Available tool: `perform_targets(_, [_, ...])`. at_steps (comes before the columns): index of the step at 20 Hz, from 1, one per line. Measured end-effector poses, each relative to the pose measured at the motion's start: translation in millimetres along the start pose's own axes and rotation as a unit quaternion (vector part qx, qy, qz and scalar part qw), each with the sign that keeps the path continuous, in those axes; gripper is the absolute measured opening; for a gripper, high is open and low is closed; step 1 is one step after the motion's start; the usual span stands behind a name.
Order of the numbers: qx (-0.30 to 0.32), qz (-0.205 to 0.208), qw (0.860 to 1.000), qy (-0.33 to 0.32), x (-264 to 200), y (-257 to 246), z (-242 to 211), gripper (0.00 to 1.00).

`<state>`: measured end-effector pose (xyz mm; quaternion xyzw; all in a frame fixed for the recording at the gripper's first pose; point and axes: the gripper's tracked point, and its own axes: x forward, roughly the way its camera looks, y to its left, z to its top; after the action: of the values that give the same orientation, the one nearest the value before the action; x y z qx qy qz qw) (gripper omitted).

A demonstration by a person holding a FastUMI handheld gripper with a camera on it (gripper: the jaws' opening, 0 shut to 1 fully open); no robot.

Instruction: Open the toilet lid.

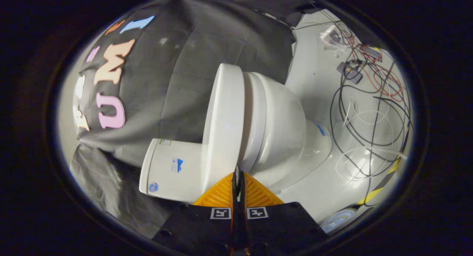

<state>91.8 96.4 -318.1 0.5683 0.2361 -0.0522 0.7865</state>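
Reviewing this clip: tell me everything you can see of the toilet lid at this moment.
The toilet lid is a white, glossy oval slab, plastic by its look. It lies closed, flat against the seat, which sits on the bowl; the tank adjoins its hinge end. The view is rolled, so it appears on edge. The gripper, its fingers together, has its tips at the lid's rim near the seat seam; contact cannot be confirmed.

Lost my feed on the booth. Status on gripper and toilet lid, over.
Gripper fingers closed together, holding nothing, tips at the lid's edge. Toilet lid still down on the seat. Loose cables on the floor beyond the bowl, not in the way.
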Motion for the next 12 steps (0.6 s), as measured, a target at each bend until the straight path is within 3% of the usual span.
perform_targets(6, [-0.038, -0.014, 0.999, -0.002, -4, 16, 6, 0.01])
perform_targets(12, [-0.078, 0.001, 0.997, -0.019, -9, 72, 15, 0.01])
